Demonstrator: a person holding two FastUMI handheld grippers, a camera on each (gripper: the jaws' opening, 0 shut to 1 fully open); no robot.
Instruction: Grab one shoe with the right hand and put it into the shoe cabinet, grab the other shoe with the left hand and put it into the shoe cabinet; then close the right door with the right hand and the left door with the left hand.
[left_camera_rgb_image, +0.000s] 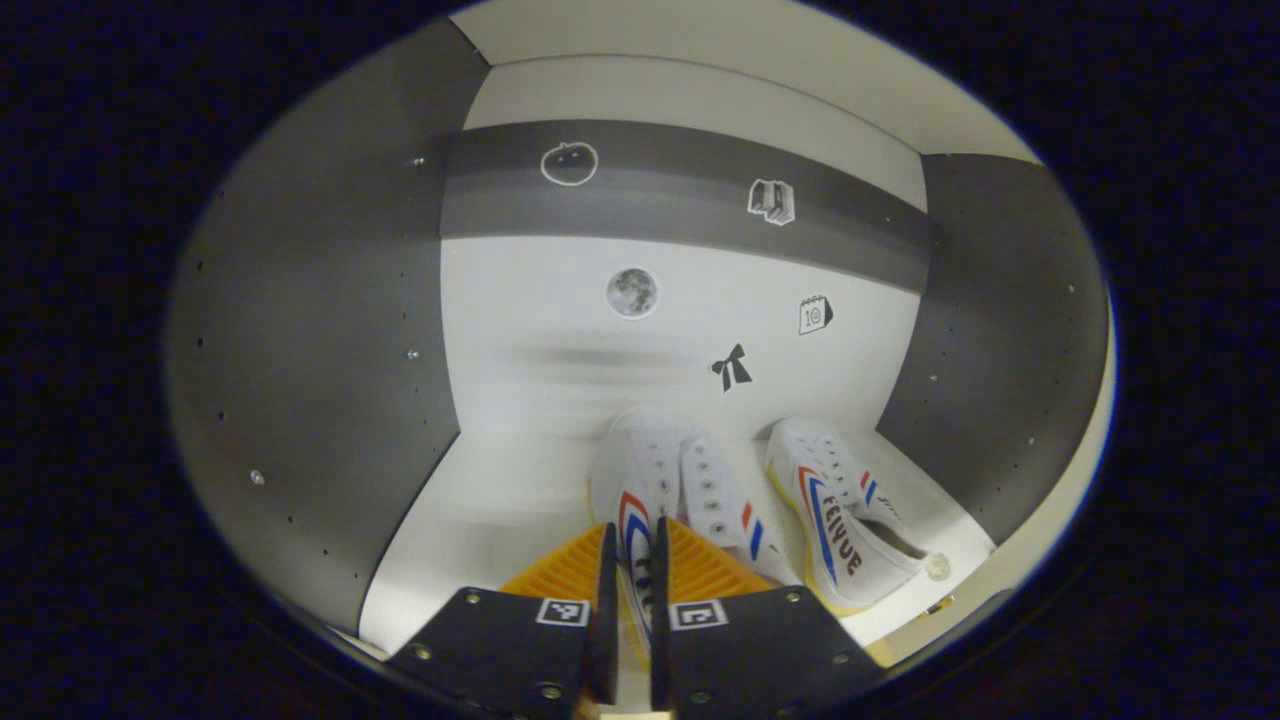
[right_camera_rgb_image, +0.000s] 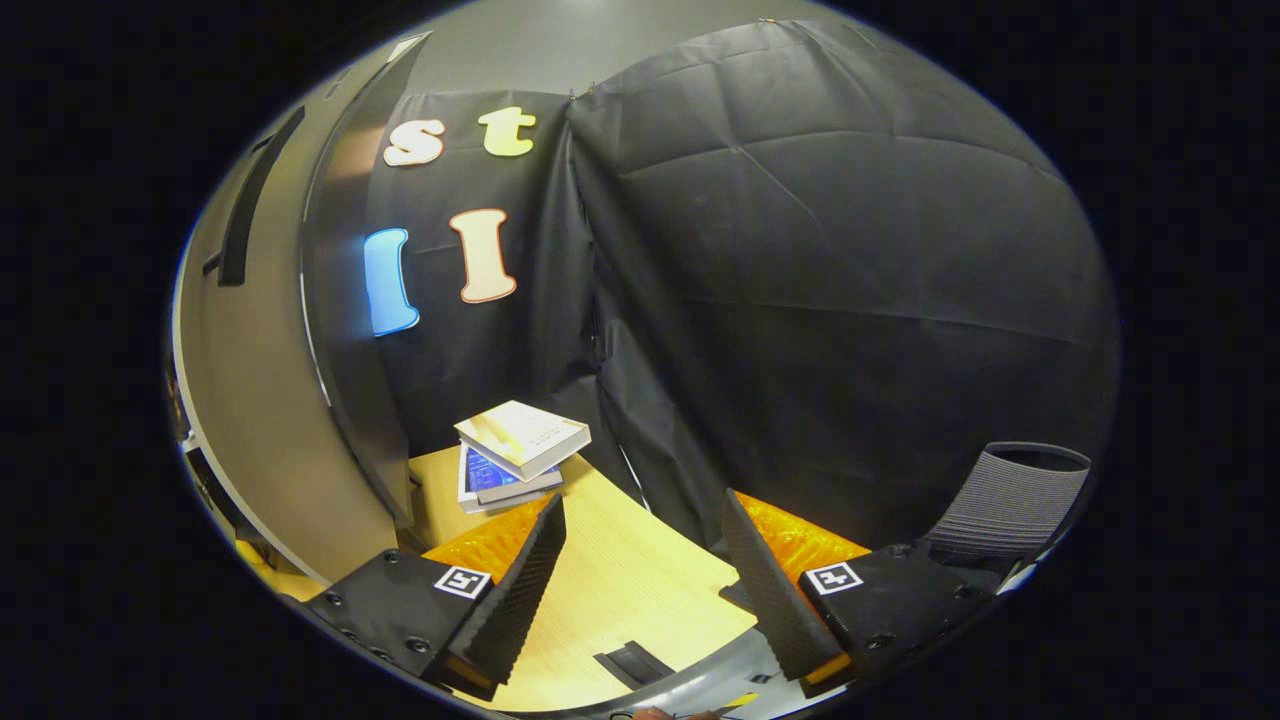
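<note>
Left gripper view: looks into the cabinet (left_camera_rgb_image: 690, 330), a pale back wall with small stickers, grey side walls and a white floor.
Left hand-held gripper (left_camera_rgb_image: 632, 590): fingers nearly together, clamped on the side wall of the left shoe (left_camera_rgb_image: 660, 480) at its heel end.
Left shoe: inside the cabinet, sole down on or just above the floor; I cannot tell if its weight is off the fingers yet. Long axis runs straight away from the gripper, toe toward the back wall.
Right shoe (left_camera_rgb_image: 850, 520): already on the cabinet floor, just beside the held one on its right, toe also toward the back, heel angled out to the front right corner.
Step in hand: judged as placing the second shoe; what is left is to let go and draw straight back along the shoe's axis.
Right gripper view: faces away from the cabinet, over a wooden desk (right_camera_rgb_image: 620, 590) toward the booth cloth.
Right hand-held gripper (right_camera_rgb_image: 645, 570): fingers wide apart, holding nothing.
Right door (right_camera_rgb_image: 340, 300): probably the grey panel standing open at the left edge of this view, near this gripper; that hand is the nearer one for it.
Other things: a stack of books (right_camera_rgb_image: 515, 450) on the desk's far corner, a ribbed grey bin (right_camera_rgb_image: 1010, 500) at right.
</note>
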